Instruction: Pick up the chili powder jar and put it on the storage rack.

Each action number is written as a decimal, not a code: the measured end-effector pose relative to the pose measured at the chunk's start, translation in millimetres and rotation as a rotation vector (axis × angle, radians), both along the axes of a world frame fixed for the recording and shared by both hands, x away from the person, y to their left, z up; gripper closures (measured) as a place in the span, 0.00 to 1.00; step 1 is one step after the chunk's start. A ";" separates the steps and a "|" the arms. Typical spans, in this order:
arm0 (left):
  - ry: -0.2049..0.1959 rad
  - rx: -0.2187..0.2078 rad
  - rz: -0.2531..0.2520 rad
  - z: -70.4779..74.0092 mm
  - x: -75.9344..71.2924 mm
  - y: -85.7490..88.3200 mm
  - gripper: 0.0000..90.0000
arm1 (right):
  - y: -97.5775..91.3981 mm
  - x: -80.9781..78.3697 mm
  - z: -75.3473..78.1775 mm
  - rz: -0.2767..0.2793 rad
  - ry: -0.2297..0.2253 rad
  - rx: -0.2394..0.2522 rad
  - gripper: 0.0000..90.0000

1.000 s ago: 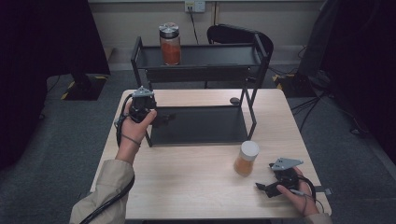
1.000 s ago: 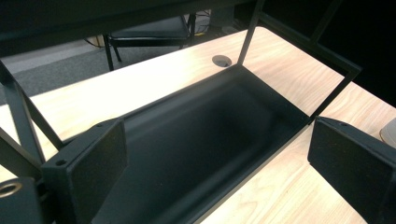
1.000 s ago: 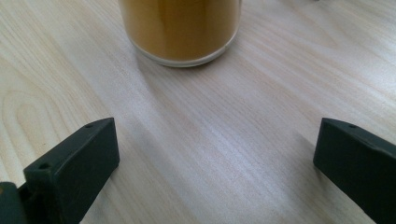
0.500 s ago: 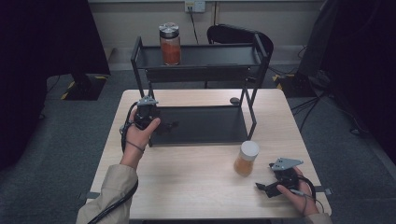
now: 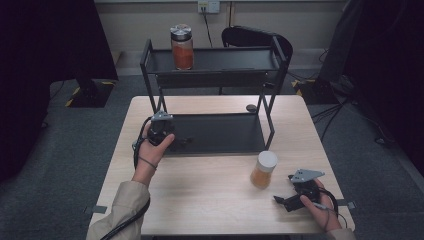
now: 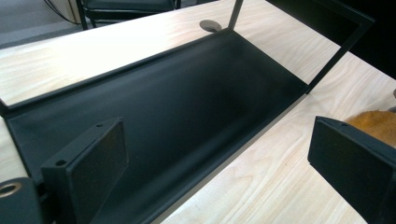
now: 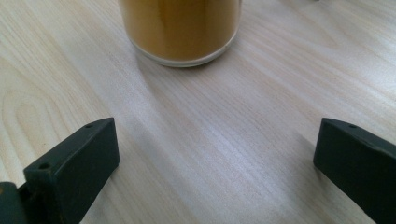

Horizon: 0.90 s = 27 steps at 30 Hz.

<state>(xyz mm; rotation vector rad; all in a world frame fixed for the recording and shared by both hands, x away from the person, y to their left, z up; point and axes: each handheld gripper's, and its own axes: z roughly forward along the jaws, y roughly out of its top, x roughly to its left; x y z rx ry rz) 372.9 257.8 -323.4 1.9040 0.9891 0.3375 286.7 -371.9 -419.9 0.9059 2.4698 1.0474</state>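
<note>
At the bottom right of the high view, the right gripper [image 5: 281,201] lies low on the wooden table [image 5: 200,200]. Its jaws are wide apart and hold nothing. In the right gripper view, bare wood lies between the two black jaws, and the jar sits just past them at the top of the frame.

That jar [image 5: 263,169] has a white lid and orange-brown powder inside. It stands upright on the table, right of the middle in the high view, close to the right gripper but not touching it.

Farther up, at the left of the middle, the left gripper [image 5: 182,142] sits at the left end of the bottom shelf [image 5: 225,132] of a black metal rack [image 5: 272,100]. Its jaws are wide apart too, with nothing in them.

At the top, a second jar [image 5: 182,47] with a silver lid and orange powder stands on the left part of the top shelf [image 5: 225,60].
</note>
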 end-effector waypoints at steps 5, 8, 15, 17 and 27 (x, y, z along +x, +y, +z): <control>0.003 -0.001 -0.012 -8.0 -0.5 -0.2 0.05 | 0.0 0.0 0.0 0.000 0.000 0.000 0.00; 0.004 0.000 -0.018 -13.4 -0.7 0.1 0.05 | 0.0 0.0 0.0 0.000 0.000 0.000 0.00; 0.013 -0.014 -0.027 -23.7 -1.2 2.9 0.05 | 0.0 0.0 0.0 0.000 0.000 0.000 0.00; 0.019 -0.017 -0.027 -27.0 -1.5 3.4 0.05 | 0.0 0.0 0.0 0.000 0.000 0.000 0.00; 0.026 -0.013 -0.036 -35.4 -5.9 4.5 0.04 | 0.0 0.0 0.0 0.000 0.000 0.000 0.00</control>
